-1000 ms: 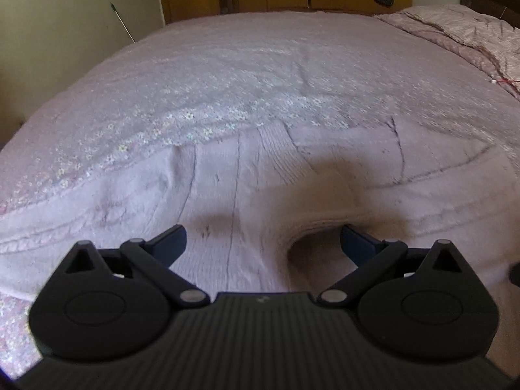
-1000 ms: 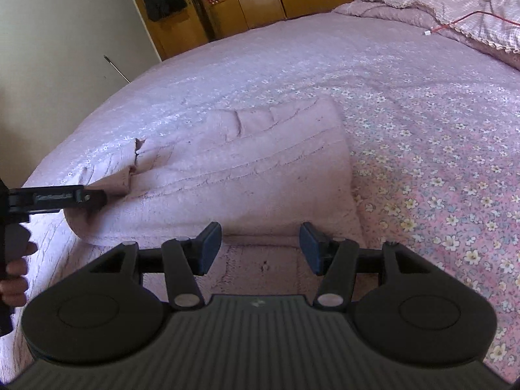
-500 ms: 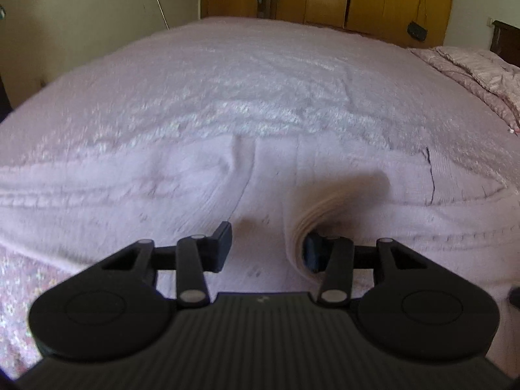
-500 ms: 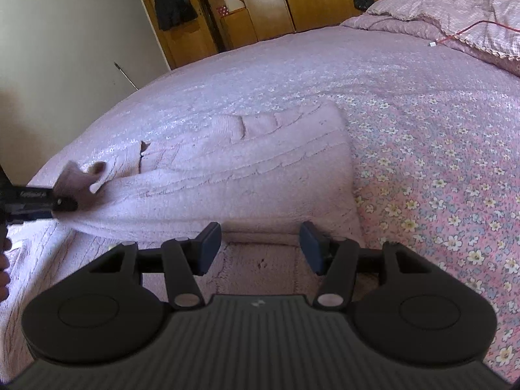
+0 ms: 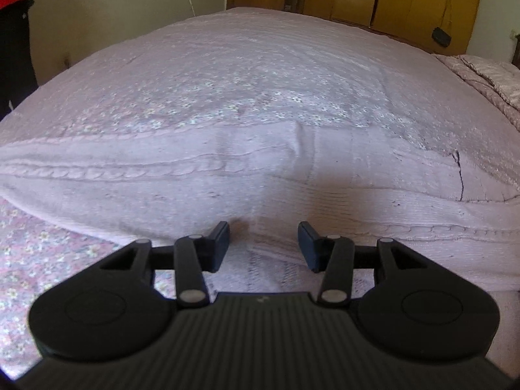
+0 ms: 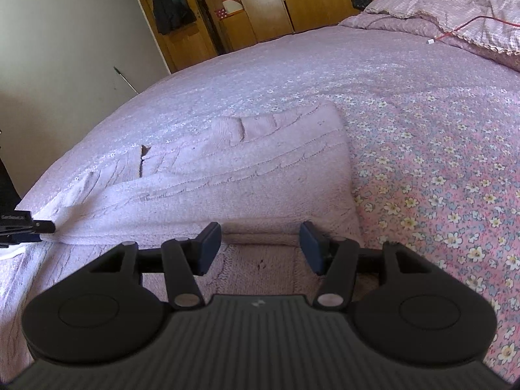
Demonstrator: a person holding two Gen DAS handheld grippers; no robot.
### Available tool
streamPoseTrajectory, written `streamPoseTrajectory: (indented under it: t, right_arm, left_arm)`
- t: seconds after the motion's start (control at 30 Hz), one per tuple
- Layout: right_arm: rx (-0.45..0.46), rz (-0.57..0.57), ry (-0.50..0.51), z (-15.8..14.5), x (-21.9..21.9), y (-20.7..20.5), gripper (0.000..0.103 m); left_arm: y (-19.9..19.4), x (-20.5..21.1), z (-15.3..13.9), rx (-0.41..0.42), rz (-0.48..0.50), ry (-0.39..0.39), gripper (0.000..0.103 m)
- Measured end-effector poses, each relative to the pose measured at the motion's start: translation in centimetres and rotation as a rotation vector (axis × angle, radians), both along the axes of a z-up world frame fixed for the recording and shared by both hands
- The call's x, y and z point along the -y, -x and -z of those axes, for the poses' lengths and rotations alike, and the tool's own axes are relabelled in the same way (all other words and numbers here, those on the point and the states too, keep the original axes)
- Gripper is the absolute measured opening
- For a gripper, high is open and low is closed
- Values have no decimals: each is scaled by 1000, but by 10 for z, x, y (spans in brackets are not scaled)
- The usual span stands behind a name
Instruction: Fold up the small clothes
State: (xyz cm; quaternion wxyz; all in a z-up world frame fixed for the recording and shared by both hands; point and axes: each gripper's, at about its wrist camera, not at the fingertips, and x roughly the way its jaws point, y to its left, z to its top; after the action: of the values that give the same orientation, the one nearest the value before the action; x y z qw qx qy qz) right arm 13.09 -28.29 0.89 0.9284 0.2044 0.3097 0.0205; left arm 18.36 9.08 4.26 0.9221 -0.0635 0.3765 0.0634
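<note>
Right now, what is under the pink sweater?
The pink sweater lies folded on the flowery bedsheet, which shows all around it. Another sweater layer peeks out below. Anything else underneath is covered.

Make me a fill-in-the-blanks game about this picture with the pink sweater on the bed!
1. The knitted sweater is the colour ____.
2. The sweater lies on a bedspread printed with small ____.
3. The cupboards behind the bed are made of ____.
4. A dark garment hangs in the wooden ____.

Missing words: pink; flowers; wood; wardrobe
</note>
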Motion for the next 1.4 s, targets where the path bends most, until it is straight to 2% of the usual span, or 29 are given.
streamPoseTrajectory:
  t: [0.13,0.2,0.3,0.53,0.73,0.87,1.0,1.1,1.17,1.27,1.4]
  right_arm:
    - [-33,21,-33,-6,1,3,62]
    - [-50,33,-26,-11,0,8,63]
    - [-48,51,-12,-19,0,19,65]
    - [-25,71,-28,-34,0,48,69]
    - [-50,102,-62,-27,-2,63,70]
    - [-82,121,-81,-18,-5,66,71]
    - [-91,127,-58,-15,-9,67,71]
    - [-95,141,-50,-15,-13,64,71]
    - [-95,166,-64,-15,-16,64,72]
    - [-93,181,-69,-14,-21,65,72]
    - [-103,162,-13,-15,-28,60,74]
  left_arm:
    - [3,-18,-10,-19,-23,50,51]
    - [5,-27,-17,-18,-27,47,53]
    - [10,-43,-30,-9,-37,18,66]
    - [18,-92,-48,-8,-104,-14,67]
    - [20,-134,-41,-32,-189,3,68]
    - [22,-163,-24,-57,-270,81,69]
    - [22,-190,-1,-98,-342,235,69]
    - [27,-200,6,-48,-366,318,76]
    - [25,-204,8,-26,-359,344,82]
    - [18,-211,11,-1,-361,351,82]
    - [2,-222,11,8,-359,376,83]
